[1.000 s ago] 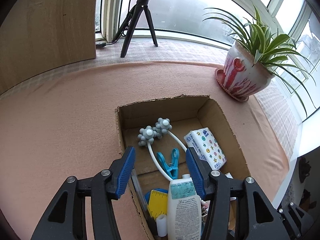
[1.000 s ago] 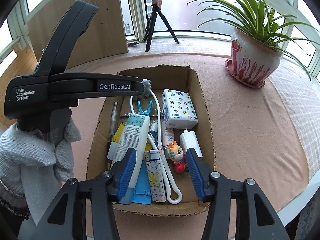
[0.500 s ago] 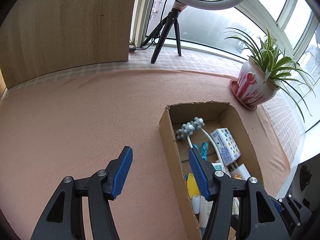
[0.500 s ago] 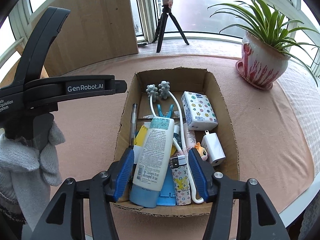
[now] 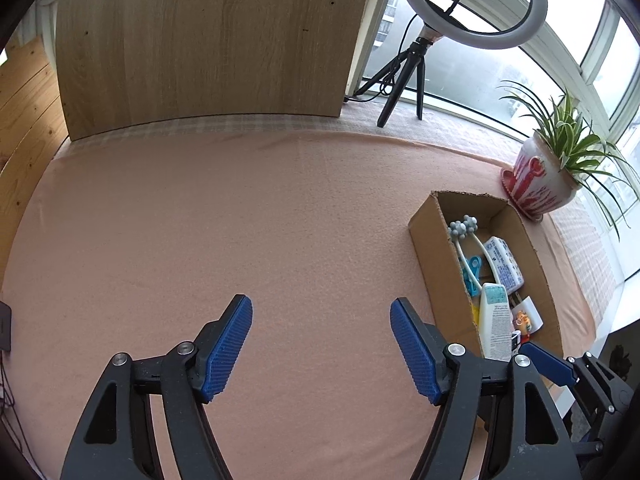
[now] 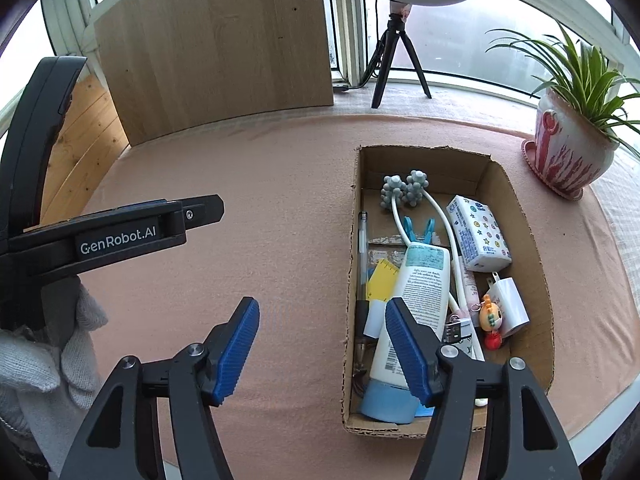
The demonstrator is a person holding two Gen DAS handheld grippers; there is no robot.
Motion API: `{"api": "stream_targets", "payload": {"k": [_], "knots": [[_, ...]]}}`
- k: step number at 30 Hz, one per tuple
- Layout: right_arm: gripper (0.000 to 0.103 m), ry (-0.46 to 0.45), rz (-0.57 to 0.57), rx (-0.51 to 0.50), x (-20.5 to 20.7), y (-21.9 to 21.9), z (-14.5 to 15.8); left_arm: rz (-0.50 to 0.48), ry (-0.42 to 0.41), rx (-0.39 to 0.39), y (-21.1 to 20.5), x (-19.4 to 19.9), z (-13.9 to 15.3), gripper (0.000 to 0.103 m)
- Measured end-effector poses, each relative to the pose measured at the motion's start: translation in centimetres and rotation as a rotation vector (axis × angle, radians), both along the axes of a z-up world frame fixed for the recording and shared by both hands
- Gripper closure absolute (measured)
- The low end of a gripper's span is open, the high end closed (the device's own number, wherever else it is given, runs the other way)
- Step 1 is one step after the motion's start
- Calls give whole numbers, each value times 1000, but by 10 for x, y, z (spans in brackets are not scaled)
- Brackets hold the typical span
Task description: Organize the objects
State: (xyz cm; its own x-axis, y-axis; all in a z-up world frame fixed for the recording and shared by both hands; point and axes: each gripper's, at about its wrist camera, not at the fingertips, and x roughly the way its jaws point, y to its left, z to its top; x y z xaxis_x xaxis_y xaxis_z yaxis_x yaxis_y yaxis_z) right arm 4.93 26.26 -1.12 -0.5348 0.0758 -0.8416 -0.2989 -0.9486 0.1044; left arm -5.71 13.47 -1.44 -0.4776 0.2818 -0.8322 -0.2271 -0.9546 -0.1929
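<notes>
A window bay with a peach-coloured cloth point(image 5: 240, 220) spread over the table; a wooden board point(image 6: 216, 48) leans at its far edge, and a ring light on a tripod point(image 6: 394, 36) stands on the sill beyond. A potted plant point(image 6: 572, 148) occupies the far right corner of the surface. A cardboard box point(image 6: 532, 280) sits toward the right edge, holding a white lotion bottle point(image 6: 416, 304), a tissue pack point(image 6: 478, 236), a two-headed massage roller point(image 6: 404, 190), a blue clip point(image 6: 418, 228), a pen point(image 6: 363, 248), a white charger plug point(image 6: 510, 304), a small figurine point(image 6: 491, 320) and a lighter point(image 6: 460, 330).

Left gripper point(image 5: 322, 344): above bare cloth left of the box, jaws opening, nothing between the blue pads point(image 5: 228, 350); a white-gloved hand point(image 6: 44, 356) carries it.

Right gripper point(image 6: 322, 354): at the box's near left corner, jaws opening, empty; one pad overlaps the bottle in view, and whether they touch cannot be told.
</notes>
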Motion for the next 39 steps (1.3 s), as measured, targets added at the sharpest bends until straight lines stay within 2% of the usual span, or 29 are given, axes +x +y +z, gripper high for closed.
{"api": "stream_targets", "payload": {"k": [11, 17, 24, 32, 39], "knots": [[29, 0, 66, -10, -19, -51, -5, 64, 12, -44, -66, 21, 6, 10], [28, 28, 74, 4, -27, -70, -7, 111, -10, -40, -105, 25, -1, 9], [28, 11, 59, 17, -39, -86, -11, 138, -15, -48, -138, 24, -5, 8], [27, 23, 75, 26, -49, -102, -11, 142, -29, -56, -153, 22, -6, 8], [27, 19, 43, 63, -55, -111, -10, 167, -41, -58, -168, 23, -9, 7]]}}
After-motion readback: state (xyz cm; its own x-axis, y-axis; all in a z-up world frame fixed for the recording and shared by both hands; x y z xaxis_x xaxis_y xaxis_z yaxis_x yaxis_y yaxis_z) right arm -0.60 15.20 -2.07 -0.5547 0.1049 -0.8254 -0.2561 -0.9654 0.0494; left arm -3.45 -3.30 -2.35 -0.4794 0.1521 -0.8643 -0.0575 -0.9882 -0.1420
